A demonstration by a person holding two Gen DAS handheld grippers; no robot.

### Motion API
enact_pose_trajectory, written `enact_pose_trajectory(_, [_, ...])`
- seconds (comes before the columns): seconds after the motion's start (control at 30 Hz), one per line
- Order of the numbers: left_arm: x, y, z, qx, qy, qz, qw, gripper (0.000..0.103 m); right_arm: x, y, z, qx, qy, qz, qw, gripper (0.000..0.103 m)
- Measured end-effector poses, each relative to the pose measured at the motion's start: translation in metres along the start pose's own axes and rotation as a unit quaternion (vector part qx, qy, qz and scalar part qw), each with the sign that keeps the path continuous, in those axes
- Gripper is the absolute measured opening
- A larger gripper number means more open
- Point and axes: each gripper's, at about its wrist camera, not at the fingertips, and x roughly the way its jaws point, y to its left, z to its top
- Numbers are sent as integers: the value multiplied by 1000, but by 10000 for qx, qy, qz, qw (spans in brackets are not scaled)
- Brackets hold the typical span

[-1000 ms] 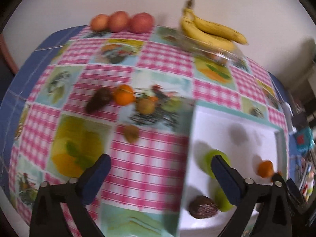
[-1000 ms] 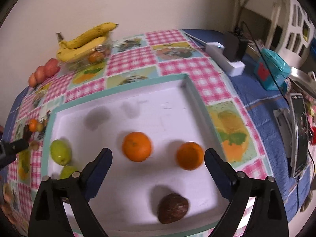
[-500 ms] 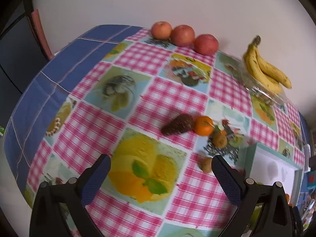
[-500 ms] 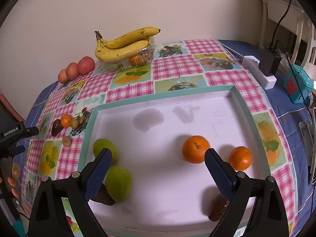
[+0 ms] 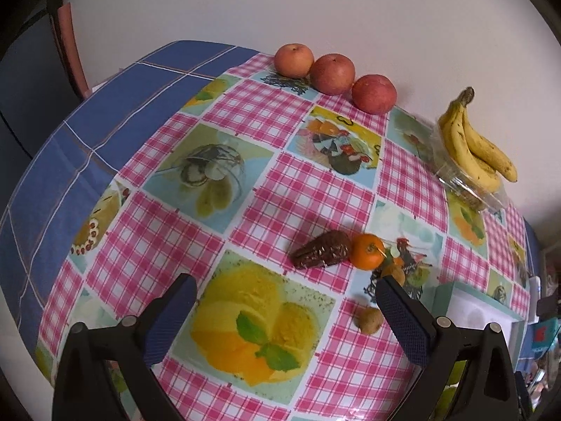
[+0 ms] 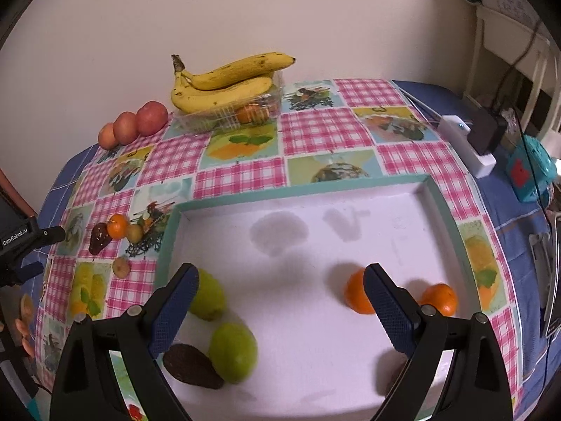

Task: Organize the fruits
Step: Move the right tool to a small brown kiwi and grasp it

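Right wrist | tray [image 6: 452, 217]: 2 oranges [image 6: 354, 296], 2 green fruits [image 6: 233, 352] | both grippers' fingers released, empty

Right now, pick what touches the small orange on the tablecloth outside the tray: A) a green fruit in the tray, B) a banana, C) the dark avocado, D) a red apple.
C: the dark avocado lies against the small orange on the checked cloth.
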Motion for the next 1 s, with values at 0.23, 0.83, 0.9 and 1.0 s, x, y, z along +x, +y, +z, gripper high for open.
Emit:
enact_pose_trajectory(0.23, [-2,20,22,-140,-270,61,9995,103,6,19,19,164,-17,-197,9997,95])
enact_pose_trajectory(0.83, [-9,61,63,-485,-857,33,9951,103,24,106,63,-296,-378,321,9983,95])
enact_pose_trajectory(0.9, [-6,62,64,-517,-899,-20,9946,103,28,120,62,-469,-401,440,9971,95])
enact_pose_trajectory(1.0, [-2,61,64,-506,-962,-152,9940,103,40,137,58,-620,-306,721,9950,95])
